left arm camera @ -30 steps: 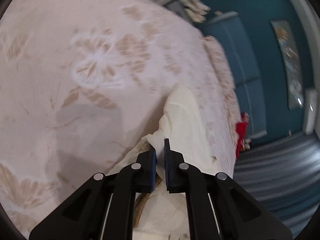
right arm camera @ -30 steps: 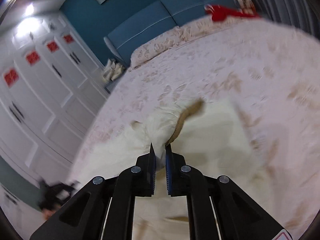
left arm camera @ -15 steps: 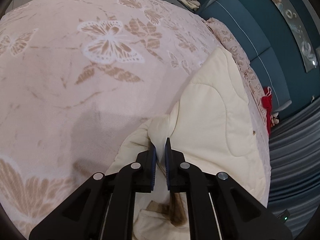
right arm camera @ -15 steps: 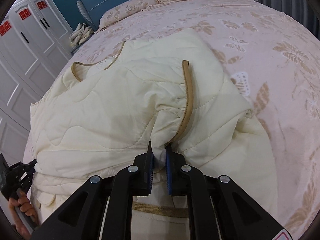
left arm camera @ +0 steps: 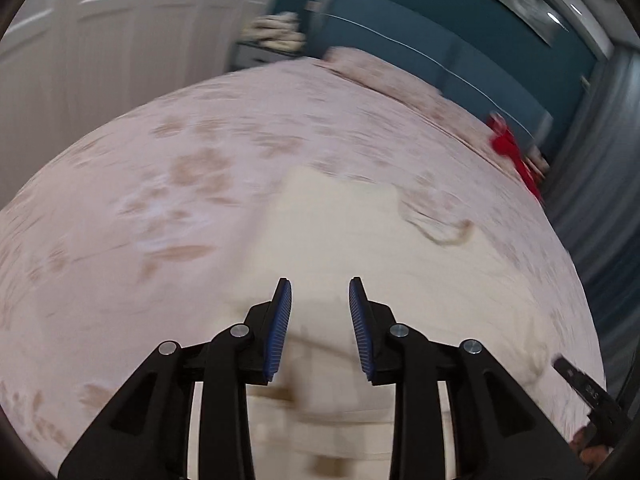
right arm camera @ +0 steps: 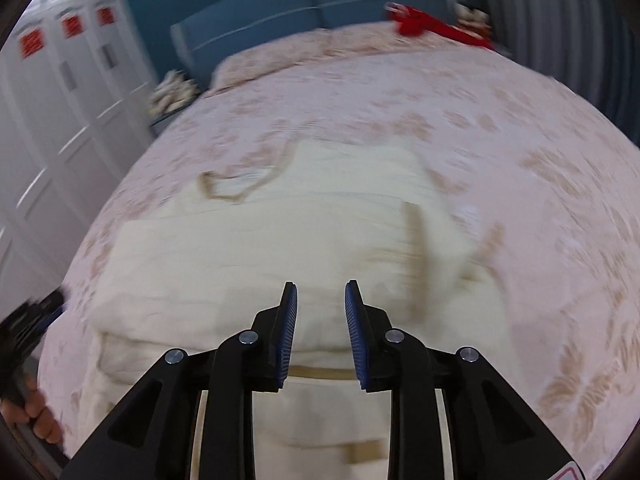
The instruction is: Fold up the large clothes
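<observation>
Left gripper point(left arm camera: 316, 292), right gripper point(right arm camera: 321, 294) just opening, empty, above cream garment point(right arm camera: 280, 248)

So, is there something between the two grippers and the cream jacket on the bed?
Nothing visible. The cream jacket lies folded on the bed cover, directly below both the left gripper and the right gripper. Their jaws have just been opening and now stand apart with nothing between them.

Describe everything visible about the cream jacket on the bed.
The cream jacket is padded and quilted-looking, with tan trim along its edges and a tan loop at the neckline. It lies folded over itself on the pink patterned bedspread, fairly flat, with layered edges nearest the camera. Neither gripper touches it; motion blur hides finer detail.
</observation>
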Motion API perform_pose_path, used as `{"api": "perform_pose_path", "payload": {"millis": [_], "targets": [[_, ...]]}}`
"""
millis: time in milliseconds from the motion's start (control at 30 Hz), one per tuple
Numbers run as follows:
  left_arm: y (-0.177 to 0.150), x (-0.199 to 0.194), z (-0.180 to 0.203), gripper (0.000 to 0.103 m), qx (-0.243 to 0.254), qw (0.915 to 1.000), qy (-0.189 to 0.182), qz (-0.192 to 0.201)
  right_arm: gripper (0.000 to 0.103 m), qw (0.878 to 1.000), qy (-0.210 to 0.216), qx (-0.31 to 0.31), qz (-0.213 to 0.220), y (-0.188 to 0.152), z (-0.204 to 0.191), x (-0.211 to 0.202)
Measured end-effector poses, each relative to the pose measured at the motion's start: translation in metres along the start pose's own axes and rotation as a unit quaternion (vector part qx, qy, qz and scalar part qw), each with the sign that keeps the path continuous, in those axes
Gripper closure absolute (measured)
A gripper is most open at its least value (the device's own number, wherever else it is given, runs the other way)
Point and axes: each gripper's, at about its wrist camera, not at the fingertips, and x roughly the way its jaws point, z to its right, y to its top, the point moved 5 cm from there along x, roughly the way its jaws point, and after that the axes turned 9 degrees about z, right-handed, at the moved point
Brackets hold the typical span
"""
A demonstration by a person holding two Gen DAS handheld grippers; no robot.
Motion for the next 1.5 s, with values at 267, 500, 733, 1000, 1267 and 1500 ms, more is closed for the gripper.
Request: {"api": "perform_pose_path", "payload": {"millis": [267,500,733,1000,1267,1500], "targets": [[-0.041,0.055,0.059,0.075,0.051,0.9966,-0.013,-0.063,0.093,0.997,0.035,-0.051,-0.054,-0.034,-0.056,0.044],[-0.075,0.070,0.051,0.075,0.059,0.9940,0.001,-0.092,0.094,0.995,0.028,-0.045,-0.084,-0.065,-0.049,0.063],[-0.091,0.073,0.048,0.075,0.079,0.9935,0.005,-0.082,0.094,0.995,0.015,-0.059,-0.074,-0.078,-0.052,0.067],[-0.101,0.078,0.048,0.075,0.092,0.9936,0.007,-0.065,0.095,0.996,0.015,-0.061,-0.063,-0.083,-0.053,0.074],[-0.104,0.079,0.051,0.075,0.099,0.9933,0.009,-0.060,0.095,0.996,0.027,-0.049,-0.067,-0.081,-0.051,0.072],[-0.055,0.056,0.036,0.073,0.041,0.9964,-0.042,-0.061,0.087,0.993,0.076,-0.070,-0.060,-0.034,-0.063,0.045]]}}
